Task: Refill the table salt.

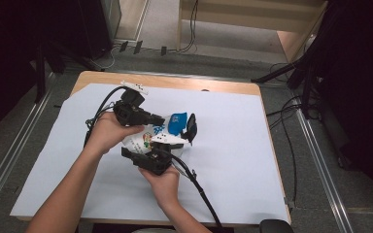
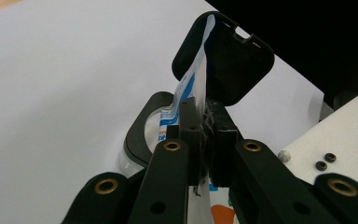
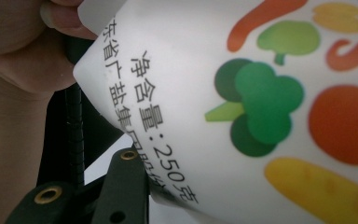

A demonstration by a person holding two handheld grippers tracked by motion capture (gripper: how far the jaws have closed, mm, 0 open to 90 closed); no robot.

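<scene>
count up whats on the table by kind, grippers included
grippers: 2, left gripper and right gripper
printed white bag: 1
white paper sheet over the table: 1
total: 4

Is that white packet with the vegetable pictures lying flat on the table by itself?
No: in the high view the packet is held up between the left gripper and the right gripper, above the white sheet.
</scene>
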